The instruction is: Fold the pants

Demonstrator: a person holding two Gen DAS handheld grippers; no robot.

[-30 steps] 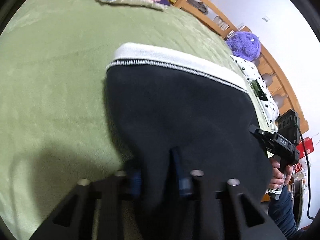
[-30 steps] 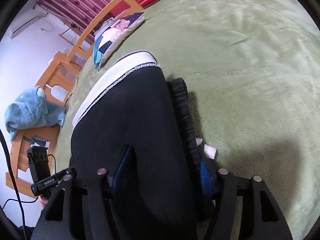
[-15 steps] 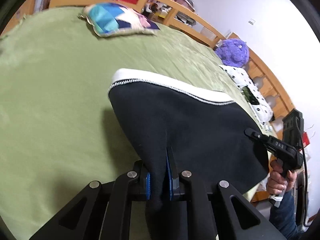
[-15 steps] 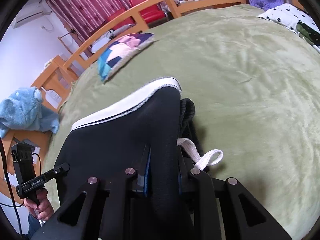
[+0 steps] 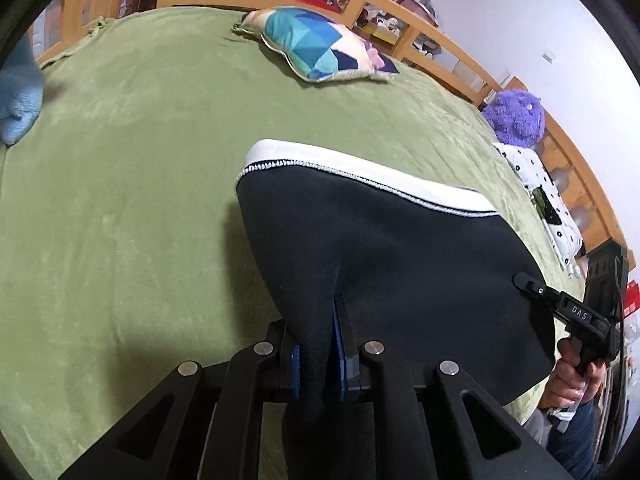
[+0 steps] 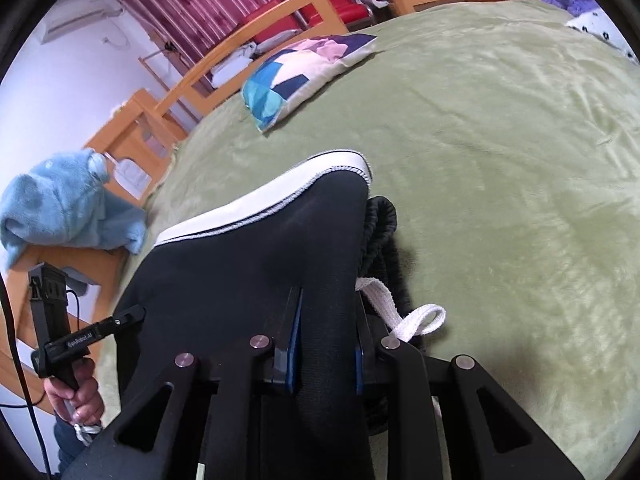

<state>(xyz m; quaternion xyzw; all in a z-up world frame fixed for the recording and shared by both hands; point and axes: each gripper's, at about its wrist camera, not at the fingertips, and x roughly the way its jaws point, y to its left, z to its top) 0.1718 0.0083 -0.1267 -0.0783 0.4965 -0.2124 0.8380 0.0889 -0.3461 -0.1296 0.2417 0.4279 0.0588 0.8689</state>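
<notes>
A: Entry. The black pants (image 5: 384, 264) hung between your two grippers over the green blanket (image 5: 120, 200), white hem band (image 5: 360, 172) at the far edge, at about 12 o'clock from the left gripper (image 5: 318, 348). Its fingers were pinched narrow on a gather of the cloth.

B: And the right gripper (image 6: 324, 344)?

A: Also clamped on the pants, with a thicker bunch between the pads. The white drawstring (image 6: 404, 316) looped loose at about 2 o'clock from it, beside the ribbed waistband (image 6: 380, 232).

B: Risks?

A: You could have snagged that loop in the jaw hinge. The uneven bites might let one corner slip, skewing the fold. The patchwork pillow (image 5: 320, 48) lay well apart at 12 o'clock, so I judged no collision there.
</notes>
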